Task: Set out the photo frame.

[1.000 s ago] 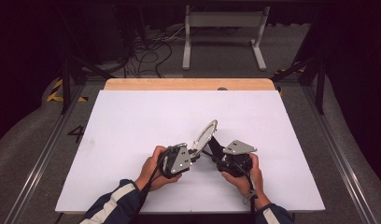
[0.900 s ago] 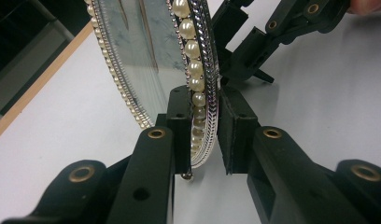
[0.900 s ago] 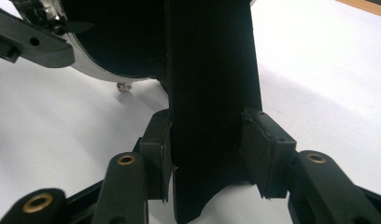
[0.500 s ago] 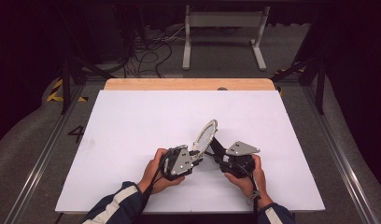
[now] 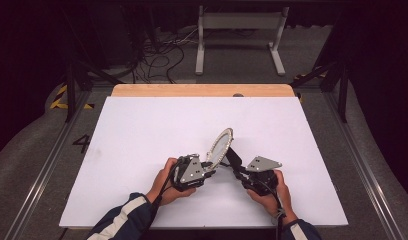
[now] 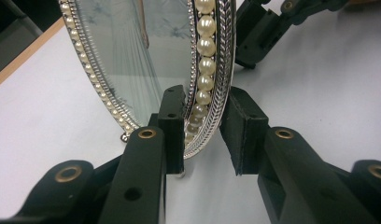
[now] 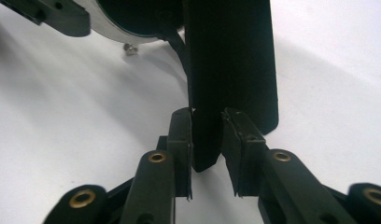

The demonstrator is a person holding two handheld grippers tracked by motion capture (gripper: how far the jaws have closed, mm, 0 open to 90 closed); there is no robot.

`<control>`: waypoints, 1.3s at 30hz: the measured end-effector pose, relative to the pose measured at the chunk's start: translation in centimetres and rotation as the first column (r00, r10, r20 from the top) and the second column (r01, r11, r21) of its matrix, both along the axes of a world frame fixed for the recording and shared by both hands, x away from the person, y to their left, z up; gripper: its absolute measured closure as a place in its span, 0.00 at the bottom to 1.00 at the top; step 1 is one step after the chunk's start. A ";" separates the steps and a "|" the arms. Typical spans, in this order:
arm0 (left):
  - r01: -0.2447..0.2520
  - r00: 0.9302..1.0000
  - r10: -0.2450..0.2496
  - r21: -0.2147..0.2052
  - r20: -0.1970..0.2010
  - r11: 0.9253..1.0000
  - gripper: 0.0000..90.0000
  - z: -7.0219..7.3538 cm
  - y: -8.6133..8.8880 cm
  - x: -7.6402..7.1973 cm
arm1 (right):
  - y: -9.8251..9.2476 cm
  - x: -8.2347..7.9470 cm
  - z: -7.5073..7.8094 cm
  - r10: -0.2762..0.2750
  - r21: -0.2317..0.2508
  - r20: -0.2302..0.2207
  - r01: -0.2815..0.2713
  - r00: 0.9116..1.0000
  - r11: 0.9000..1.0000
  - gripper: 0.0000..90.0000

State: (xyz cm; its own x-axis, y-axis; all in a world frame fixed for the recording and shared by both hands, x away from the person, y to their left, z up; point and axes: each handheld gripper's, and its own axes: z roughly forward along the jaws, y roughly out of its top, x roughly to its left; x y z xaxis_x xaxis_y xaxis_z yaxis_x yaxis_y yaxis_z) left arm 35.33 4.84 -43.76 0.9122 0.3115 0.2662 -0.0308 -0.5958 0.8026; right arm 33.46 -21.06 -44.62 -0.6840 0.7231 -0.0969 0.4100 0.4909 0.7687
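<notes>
The left claw (image 6: 202, 135) straddles the lower rim of the oval pearl-edged mirror (image 5: 219, 147), one pad on the glass, the other just off the frame. To its right, the right claw (image 7: 207, 154), jaws just closing, pinches the mirror's black stand (image 7: 230, 60) above the white bench (image 5: 142, 130).

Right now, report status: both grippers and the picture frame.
Left gripper astride the oval pearl-rimmed frame, pads not clamped. Right gripper closing on its black stand. Frame tilted on the white table.

Right gripper (image 7: 206, 154) fingers closer on stand (image 7: 230, 65), seemingly.
</notes>
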 end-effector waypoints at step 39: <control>-0.261 0.961 0.260 -0.003 -0.099 0.965 0.20 -0.4 13.4 -3.0 | 2.0 -2.3 1.1 -0.057 0.188 0.069 0.043 0.996 0.981 0.64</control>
